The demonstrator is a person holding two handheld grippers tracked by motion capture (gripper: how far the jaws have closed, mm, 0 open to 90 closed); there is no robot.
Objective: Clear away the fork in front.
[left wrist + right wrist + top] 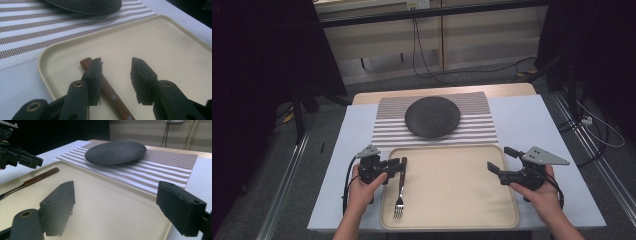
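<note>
I've got the left gripper [398, 165] released, jaws astride the fork [400, 189] handle at the tray's [447, 220] left edge; right gripper [500, 161] wide open, holding nothing (idle over tray). I'd centre both pads on the wood, then squeeze square

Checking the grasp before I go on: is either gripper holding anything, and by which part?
Nothing is held. The left gripper stands open over the fork, whose wooden handle lies under one jaw; the right gripper is open and empty.
</note>
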